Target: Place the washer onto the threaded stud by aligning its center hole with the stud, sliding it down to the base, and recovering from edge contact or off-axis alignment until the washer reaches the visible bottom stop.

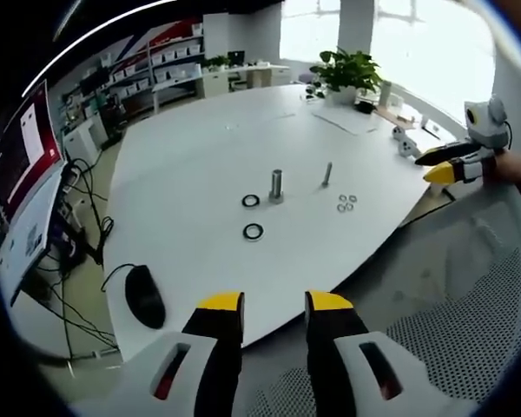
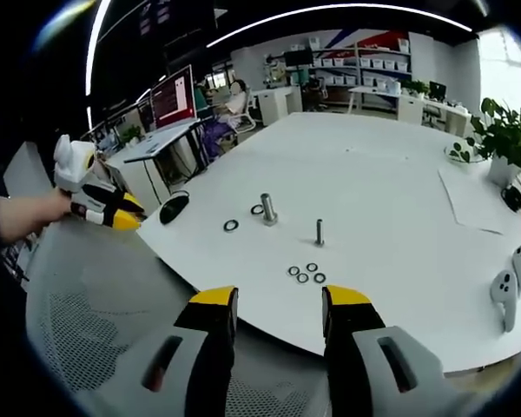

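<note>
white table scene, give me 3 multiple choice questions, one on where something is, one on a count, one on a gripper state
1. Where does the computer mouse lie?
A. near the table edge, apart from the studs
B. against the thick stud
C. beside the plant

2. How many small washers sit in the cluster near the thin stud?
A. one
B. three
C. six

3. How is the right gripper?
A. shut on a washer
B. shut on the thin stud
C. open, holding nothing

Answers:
1. A, it lies by the rim, well away from the thick stud.
2. B, three small rings lie together.
3. C, its jaws stand apart over the chair, off the table.
</note>
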`<state>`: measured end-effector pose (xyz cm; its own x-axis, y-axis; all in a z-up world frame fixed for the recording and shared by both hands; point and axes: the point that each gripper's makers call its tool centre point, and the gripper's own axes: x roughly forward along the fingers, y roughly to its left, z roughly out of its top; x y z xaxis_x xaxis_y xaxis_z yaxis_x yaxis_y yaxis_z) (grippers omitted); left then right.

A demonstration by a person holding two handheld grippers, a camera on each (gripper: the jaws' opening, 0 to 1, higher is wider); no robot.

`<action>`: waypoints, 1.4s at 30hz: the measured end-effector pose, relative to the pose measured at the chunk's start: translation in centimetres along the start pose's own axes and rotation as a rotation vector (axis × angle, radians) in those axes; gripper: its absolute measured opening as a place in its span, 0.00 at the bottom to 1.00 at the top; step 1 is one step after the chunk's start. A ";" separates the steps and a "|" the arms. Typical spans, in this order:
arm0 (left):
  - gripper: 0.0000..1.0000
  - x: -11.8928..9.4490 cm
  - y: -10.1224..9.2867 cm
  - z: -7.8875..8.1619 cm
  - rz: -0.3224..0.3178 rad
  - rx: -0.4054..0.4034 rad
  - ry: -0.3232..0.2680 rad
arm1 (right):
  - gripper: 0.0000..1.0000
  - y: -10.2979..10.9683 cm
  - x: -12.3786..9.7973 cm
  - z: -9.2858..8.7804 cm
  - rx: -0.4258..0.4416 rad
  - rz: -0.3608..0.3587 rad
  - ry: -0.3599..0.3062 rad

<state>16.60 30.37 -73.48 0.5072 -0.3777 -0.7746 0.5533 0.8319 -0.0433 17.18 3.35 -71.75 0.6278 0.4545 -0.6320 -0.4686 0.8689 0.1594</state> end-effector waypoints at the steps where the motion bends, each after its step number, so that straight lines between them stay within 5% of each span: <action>1: 0.26 0.1 -0.1 -0.1 -0.003 0.007 0.007 | 0.41 0.0 0.0 0.0 0.002 0.001 -0.002; 21: 0.31 2.3 1.0 0.3 0.001 0.054 0.135 | 0.41 0.8 0.1 0.5 -0.012 0.045 -0.029; 28: 0.31 5.3 1.1 2.7 -0.007 0.076 0.144 | 0.40 1.1 0.1 0.5 -0.033 0.061 -0.023; 42: 0.30 11.8 1.6 3.6 -0.047 0.106 0.279 | 0.39 0.9 0.1 0.2 -0.024 0.054 -0.013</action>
<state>25.84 25.80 -80.46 0.2864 -0.2764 -0.9174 0.6450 0.7636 -0.0287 16.99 4.21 -71.53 0.6093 0.5034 -0.6126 -0.5166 0.8381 0.1749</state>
